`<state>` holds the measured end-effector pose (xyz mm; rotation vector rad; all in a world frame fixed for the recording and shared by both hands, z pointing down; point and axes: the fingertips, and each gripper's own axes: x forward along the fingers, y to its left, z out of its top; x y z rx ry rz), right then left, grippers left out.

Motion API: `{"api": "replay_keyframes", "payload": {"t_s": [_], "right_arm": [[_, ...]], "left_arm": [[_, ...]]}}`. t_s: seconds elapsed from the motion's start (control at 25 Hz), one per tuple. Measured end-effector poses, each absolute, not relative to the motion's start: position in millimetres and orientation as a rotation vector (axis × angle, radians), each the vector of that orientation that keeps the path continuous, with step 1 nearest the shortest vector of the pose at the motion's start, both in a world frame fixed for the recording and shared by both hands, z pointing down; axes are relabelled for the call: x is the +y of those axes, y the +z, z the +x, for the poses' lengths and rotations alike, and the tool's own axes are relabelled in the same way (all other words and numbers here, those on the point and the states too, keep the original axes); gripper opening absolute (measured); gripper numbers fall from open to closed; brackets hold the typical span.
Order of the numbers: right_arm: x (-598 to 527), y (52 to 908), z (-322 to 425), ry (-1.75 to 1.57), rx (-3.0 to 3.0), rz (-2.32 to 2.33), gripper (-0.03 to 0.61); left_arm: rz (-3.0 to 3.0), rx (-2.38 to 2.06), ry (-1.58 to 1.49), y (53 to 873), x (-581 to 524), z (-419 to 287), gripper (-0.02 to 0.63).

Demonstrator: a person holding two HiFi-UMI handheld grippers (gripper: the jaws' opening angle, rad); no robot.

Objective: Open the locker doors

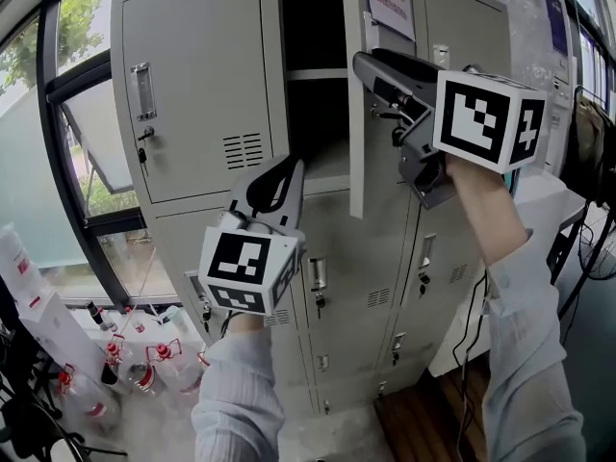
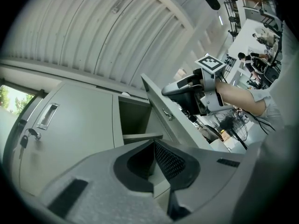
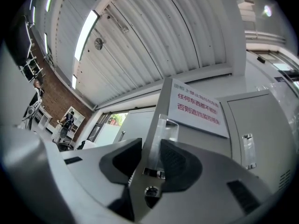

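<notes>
Pale grey locker doors [image 1: 192,85]
We see black-and-white markers on the left cube [image 1: 252,269] and right cube [image 1: 486,118], red print on a white sign [image 3: 198,108].

Off to the left, a black-framed window [image 1: 53,162] lets in daylight, with a green tree [image 1: 77,22] beyond the glass. Below it, on the floor [image 1: 154,436], stands a huddle of clear plastic bottles [image 1: 144,369] with red caps and labels. Over on the right there is a white worktop [image 1: 549,195]. A dark bag [image 1: 589,147] hangs just past it, and black cables [image 1: 472,340] trail down towards wooden boards [image 1: 428,417]. Overhead runs a ribbed white ceiling [image 3: 154,36] with a long light strip [image 3: 84,34]. Far back, a person [image 3: 67,121] stands before a brick wall [image 3: 52,102], and a fan [image 2: 232,123] sits among the desks.
</notes>
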<state>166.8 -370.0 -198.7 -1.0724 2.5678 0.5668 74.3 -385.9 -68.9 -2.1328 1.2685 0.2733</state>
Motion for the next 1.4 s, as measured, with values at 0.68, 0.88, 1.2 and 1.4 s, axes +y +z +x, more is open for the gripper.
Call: {"api": "replay_keyframes", "payload": {"t_s": [0.68,0.88,1.2,1.4], "right_arm": [[-331,-197,228,0.687,2.537,-1.163,0.072],[-324,-197,247,0.707,2.494,-1.234,0.071],[-316,-197,278,0.768,2.42,-1.366,0.064],[-315,-196,292,0.816,2.396,-1.466,0.064]], "left_arm": [[-2.221,1.096,0.314,-60,-366,143,0.012],[-2.232,1.074,0.325,-57,-363,148,0.012],[-2.263,1.061,0.317,-36,-364,158,0.012],[-2.28,1.035,0.323,-28,-360,171,0.012]]}}
